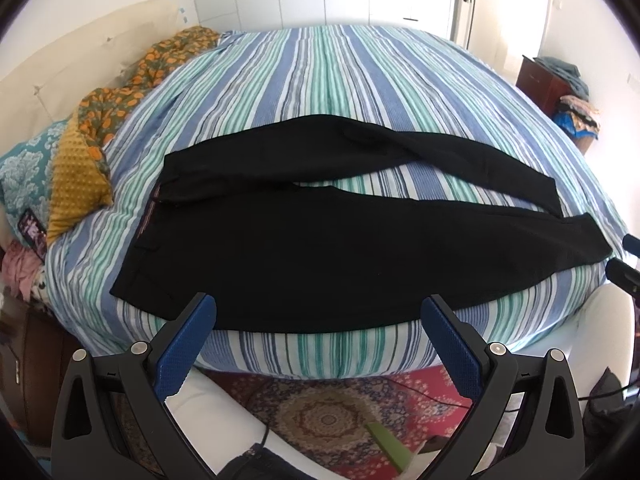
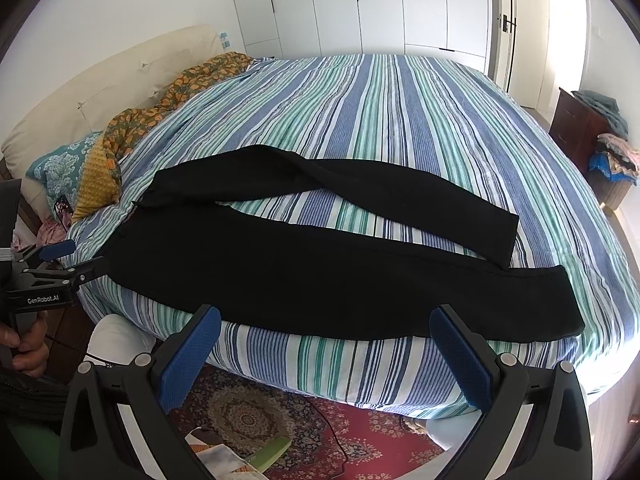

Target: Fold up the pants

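Black pants [image 1: 320,248] spread flat across striped bed [image 1: 320,80], legs splayed. Left gripper [image 1: 318,312] and right gripper [image 2: 325,322] hovering nearby, jaws wide open, holding nothing.

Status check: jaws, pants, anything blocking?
Left gripper and right gripper open, empty, short of the bed. Black pants flat, unfolded, legs splayed. Nothing on them.

Black pants [image 1: 320,248] lie on a blue, green and white striped bedspread [image 1: 340,80].
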